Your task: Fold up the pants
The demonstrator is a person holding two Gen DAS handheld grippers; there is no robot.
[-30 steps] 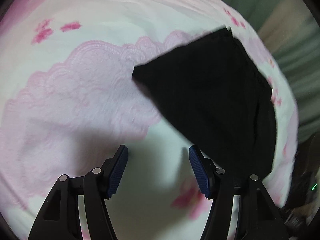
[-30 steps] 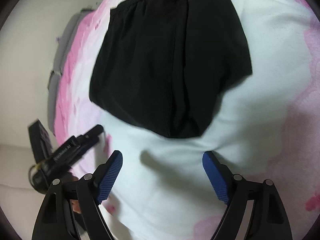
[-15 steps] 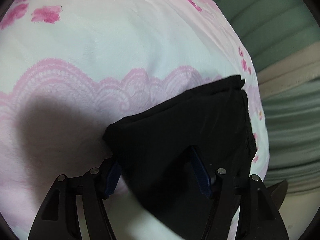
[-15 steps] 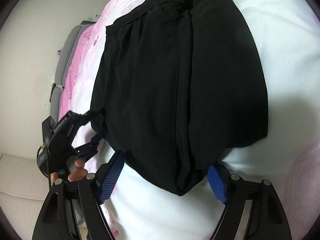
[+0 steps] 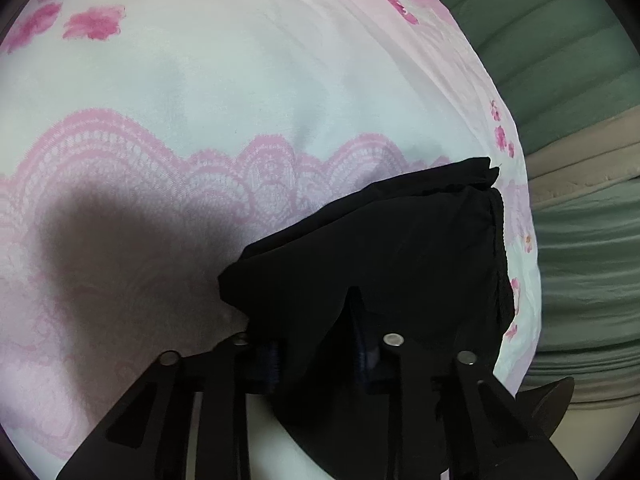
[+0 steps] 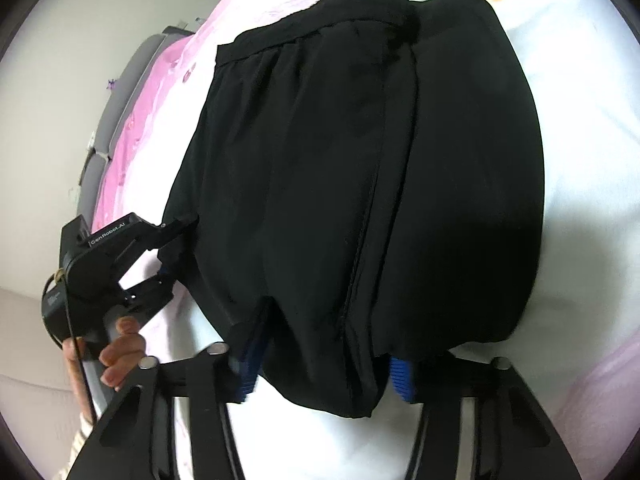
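Note:
The black pants [image 6: 360,168] lie folded on a white and pink bedsheet [image 5: 240,100], waistband at the far end. In the left wrist view my left gripper [image 5: 318,356] is shut on a bunched corner of the pants [image 5: 380,256]. In the right wrist view my right gripper [image 6: 324,372] straddles the near edge of the pants, its blue pads [image 6: 400,376] partly under the cloth, the jaws narrowing but still apart. The left gripper also shows there [image 6: 176,248], at the pants' left edge, held by a hand.
The bedsheet's edge [image 5: 516,240] drops off at the right, with green curtains [image 5: 580,80] beyond. A grey headboard [image 6: 120,92] and a pale wall [image 6: 60,60] lie to the left of the bed.
Both grippers moved forward onto the near edge of the pants. The left jaws closed on the cloth; the right jaws narrowed around the edge.

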